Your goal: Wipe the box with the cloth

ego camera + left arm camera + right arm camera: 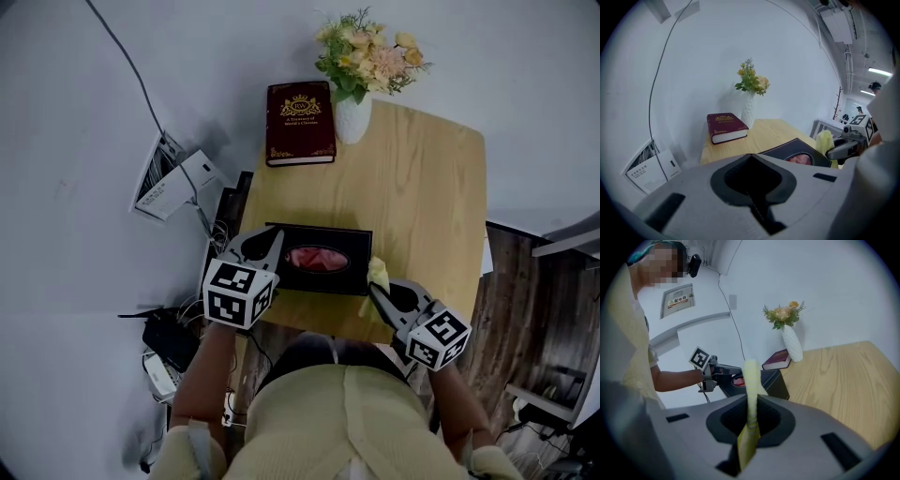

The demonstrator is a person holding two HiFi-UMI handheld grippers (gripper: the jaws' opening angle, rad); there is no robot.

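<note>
Crosswise, box (358, 255), cloth (379, 274) upright in right gripper (375, 292), maybe touching

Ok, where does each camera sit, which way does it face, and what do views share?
Head view: above the person, steeply down at the table; torso, forearms, left gripper, right gripper show.
Left gripper view: on the left gripper, over its shut jaws toward book, vase and wall; right gripper shows at right.
Right gripper view: on the right gripper, along jaws shut on the cloth toward the box; left forearm, torso show.
Shared: all three show box, book and vase.
</note>
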